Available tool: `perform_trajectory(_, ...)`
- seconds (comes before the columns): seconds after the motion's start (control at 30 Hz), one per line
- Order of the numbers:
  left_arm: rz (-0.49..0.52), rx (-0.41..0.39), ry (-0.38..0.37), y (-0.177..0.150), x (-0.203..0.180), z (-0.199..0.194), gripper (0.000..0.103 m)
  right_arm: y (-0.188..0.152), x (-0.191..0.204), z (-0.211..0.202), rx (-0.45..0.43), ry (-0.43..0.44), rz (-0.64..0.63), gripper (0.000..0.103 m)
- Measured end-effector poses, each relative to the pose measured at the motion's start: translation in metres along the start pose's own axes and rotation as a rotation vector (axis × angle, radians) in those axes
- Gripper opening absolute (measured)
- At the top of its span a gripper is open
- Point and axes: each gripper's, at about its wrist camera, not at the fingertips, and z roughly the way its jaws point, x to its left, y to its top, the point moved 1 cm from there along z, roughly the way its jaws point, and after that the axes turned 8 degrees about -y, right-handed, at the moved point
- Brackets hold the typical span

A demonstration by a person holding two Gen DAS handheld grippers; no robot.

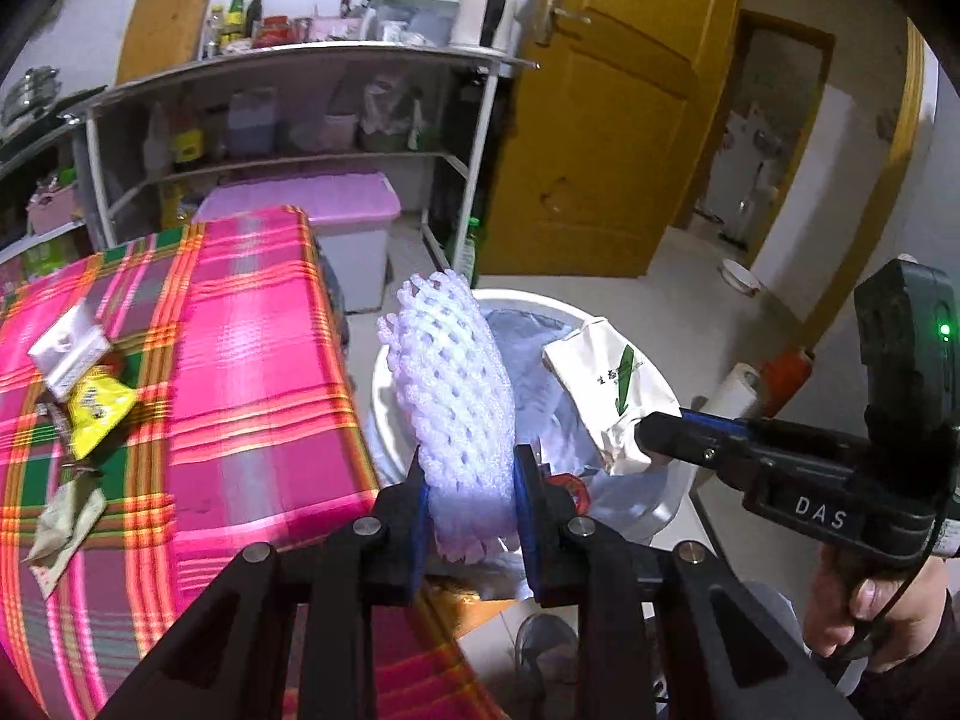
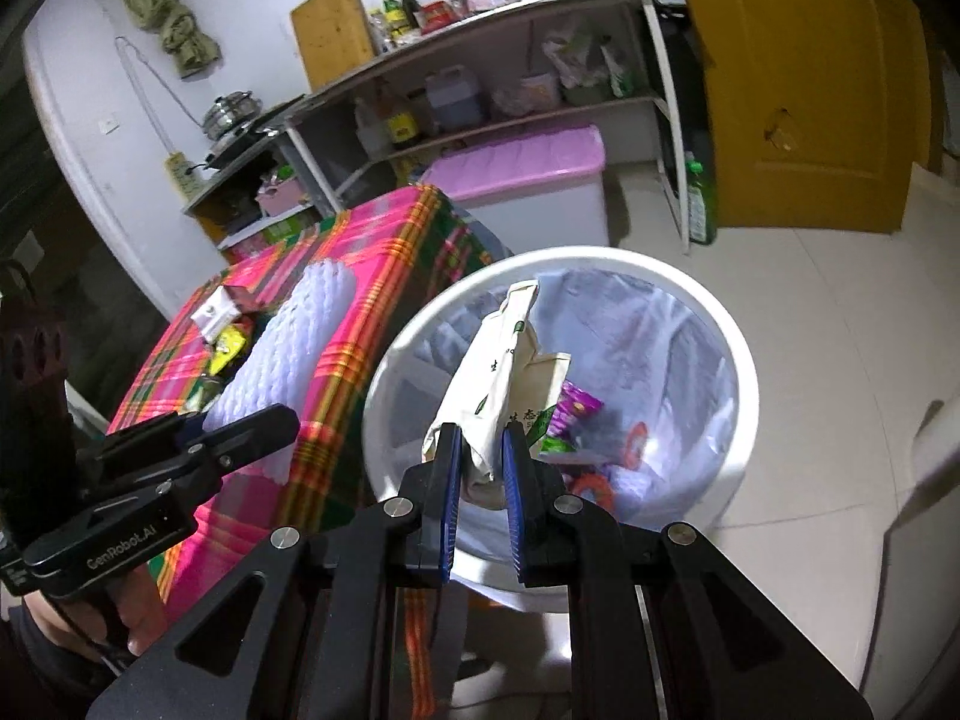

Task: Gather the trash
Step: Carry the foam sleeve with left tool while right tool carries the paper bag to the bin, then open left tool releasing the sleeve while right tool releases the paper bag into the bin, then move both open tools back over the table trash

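Observation:
My left gripper (image 1: 471, 468) is shut on a white foam fruit net (image 1: 456, 396) and holds it at the table's edge, beside the white trash bin (image 1: 660, 504). The net also shows in the right wrist view (image 2: 282, 348). My right gripper (image 2: 483, 450) is shut on a crumpled white paper bag with green print (image 2: 498, 372), held over the bin (image 2: 744, 360); the bag also shows in the left wrist view (image 1: 612, 384). The bin has a plastic liner and holds several wrappers (image 2: 576, 408).
A table with a pink plaid cloth (image 1: 240, 360) stands left of the bin and carries a yellow wrapper (image 1: 96, 408), a white packet (image 1: 66, 348) and a beige wrapper (image 1: 60, 528). A shelf unit (image 1: 300, 120), a pink-lidded box (image 1: 336, 204) and a yellow door (image 1: 600, 120) stand behind.

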Motion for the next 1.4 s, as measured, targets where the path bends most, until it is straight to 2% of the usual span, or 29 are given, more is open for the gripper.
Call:
perform_trajectory(0.27, -0.008, 0.063, -0.032, 0.003, -0.002, 0.032, 0.029, -0.005, -0.011, 0.015, 0.046, -0.022, 0.012, 0.018)
perform_trajectory(0.33, -0.019, 0.069, -0.041, 0.003, 0.000, 0.035, 0.033, -0.005, -0.012, 0.015, 0.046, -0.026, 0.011, 0.037)
perform_trajectory(0.4, -0.032, 0.070, -0.051, 0.004, 0.003, 0.038, 0.037, -0.005, -0.014, 0.015, 0.042, -0.024, 0.016, 0.042)
perform_trajectory(0.8, -0.059, -0.002, -0.062, 0.006, 0.005, 0.006, 0.038, 0.003, 0.004, -0.019, -0.036, -0.032, -0.009, 0.042)
perform_trajectory(1.07, -0.060, -0.072, -0.028, 0.001, 0.007, -0.037, 0.038, 0.007, 0.039, -0.048, -0.105, -0.020, -0.086, 0.042)
perform_trajectory(1.4, -0.082, -0.133, 0.030, -0.012, 0.018, -0.085, 0.040, 0.003, 0.072, -0.063, -0.139, 0.004, -0.167, 0.042)
